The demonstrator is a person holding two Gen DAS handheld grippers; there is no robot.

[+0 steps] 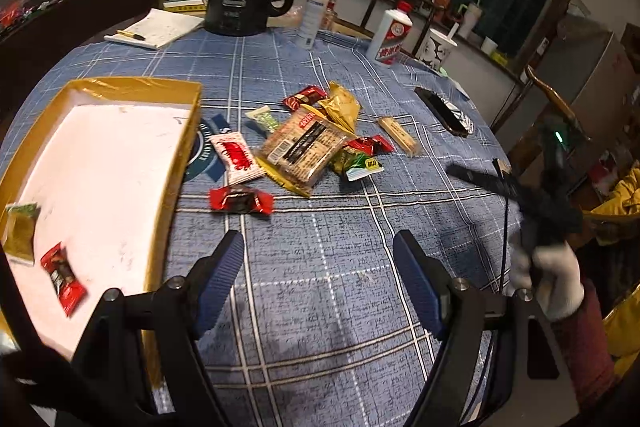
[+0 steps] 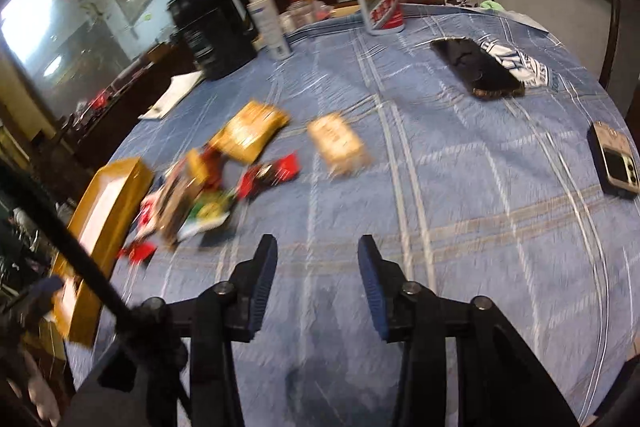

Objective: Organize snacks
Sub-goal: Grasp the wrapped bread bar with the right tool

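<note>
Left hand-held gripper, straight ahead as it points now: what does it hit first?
Probably bare tablecloth first; the left hand-held gripper is open and empty. Beyond, the red-wrapped candy lies slightly left of its line, though depth is unclear.

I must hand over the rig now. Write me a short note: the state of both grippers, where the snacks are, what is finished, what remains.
Left gripper: open, empty, above the blue checked tablecloth.
Right gripper: open, empty.
Done: a red candy wrapper and a green-gold packet lie in the shallow gold cardboard box.
Left: the snack pile beside the box, a loose red candy nearest, and a tan bar to the pile's right.
</note>
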